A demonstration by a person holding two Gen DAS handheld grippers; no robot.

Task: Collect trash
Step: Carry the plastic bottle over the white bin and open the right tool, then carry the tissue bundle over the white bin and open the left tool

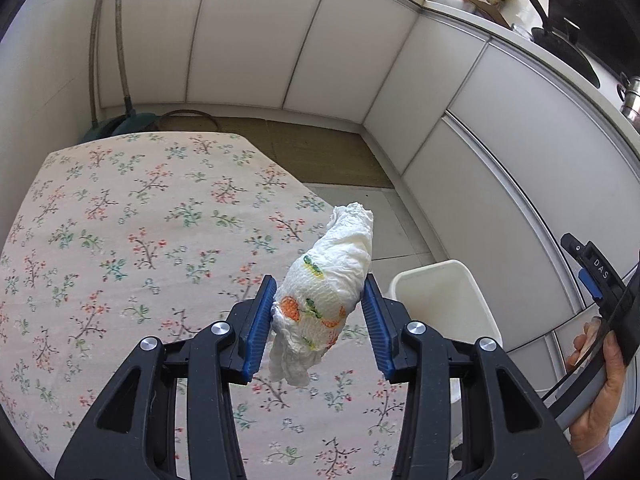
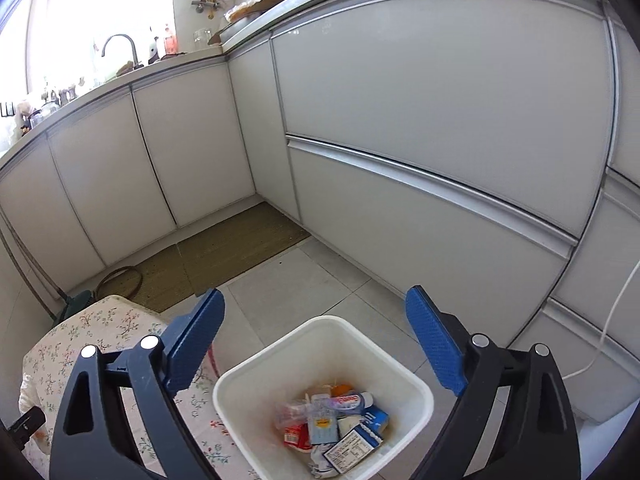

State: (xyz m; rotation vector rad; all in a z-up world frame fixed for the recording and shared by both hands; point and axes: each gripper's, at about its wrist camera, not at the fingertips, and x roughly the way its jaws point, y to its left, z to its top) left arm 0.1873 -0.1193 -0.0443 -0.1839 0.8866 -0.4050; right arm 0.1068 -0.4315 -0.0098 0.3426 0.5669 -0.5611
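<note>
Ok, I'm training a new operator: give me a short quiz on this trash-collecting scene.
1. True or false: the left gripper holds a crumpled napkin.
2. Where is the bin? A) on the counter B) on the floor beside the table C) on the table
3. Fill in: the right gripper, above the bin, is ____.

Key: 1 true; 2 B; 3 open

Left wrist cam: angled down over floral table (image 1: 120,240). Right: down into white bin (image 2: 400,364). Shared: table, bin, cabinets.
</note>
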